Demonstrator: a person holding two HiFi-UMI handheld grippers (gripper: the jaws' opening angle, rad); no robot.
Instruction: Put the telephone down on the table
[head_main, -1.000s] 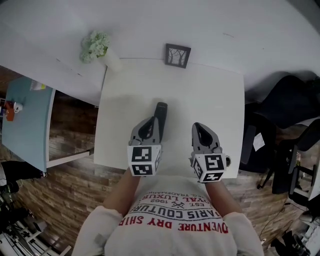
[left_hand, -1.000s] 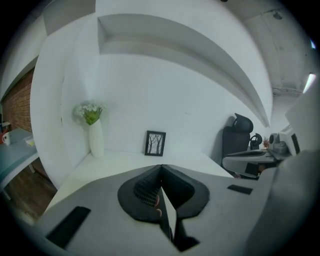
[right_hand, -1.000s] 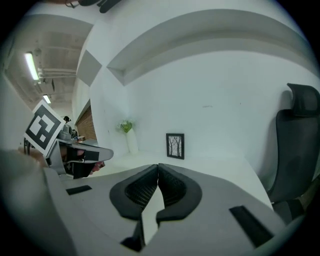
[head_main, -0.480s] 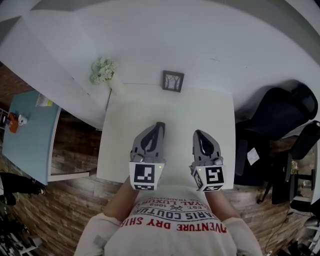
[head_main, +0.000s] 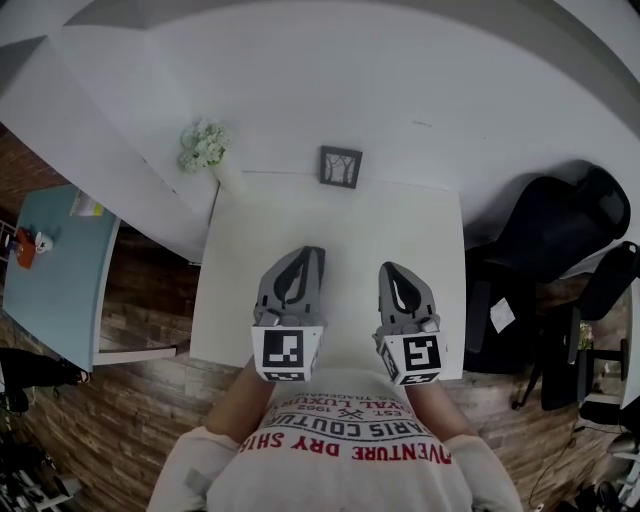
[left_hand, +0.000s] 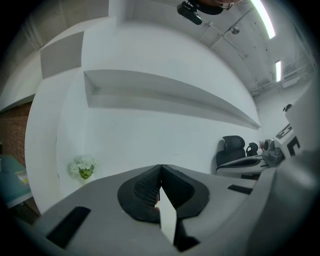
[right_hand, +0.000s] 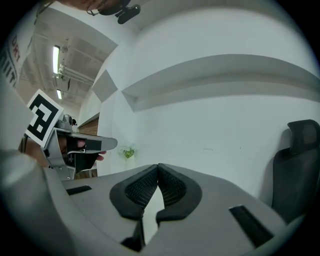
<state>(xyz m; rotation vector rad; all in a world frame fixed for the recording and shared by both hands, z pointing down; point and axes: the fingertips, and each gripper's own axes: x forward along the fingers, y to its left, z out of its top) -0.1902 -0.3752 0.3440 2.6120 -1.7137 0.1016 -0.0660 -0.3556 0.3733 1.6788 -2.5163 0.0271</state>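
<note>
I am holding the left gripper (head_main: 308, 258) and right gripper (head_main: 390, 272) above the white tabletop (head_main: 425, 230), both jaws clenched on nothing, and seeing the telephone nowhere, I am judging it released, perhaps hidden beneath the left gripper.

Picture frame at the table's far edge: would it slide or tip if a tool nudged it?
The picture frame stands on its edge and looks thin, so it would probably tip rather than slide. It looks small, so it is likely light.

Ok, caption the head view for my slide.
Left gripper and right gripper, shut, over a white table; picture frame and flowers at the back.
</note>
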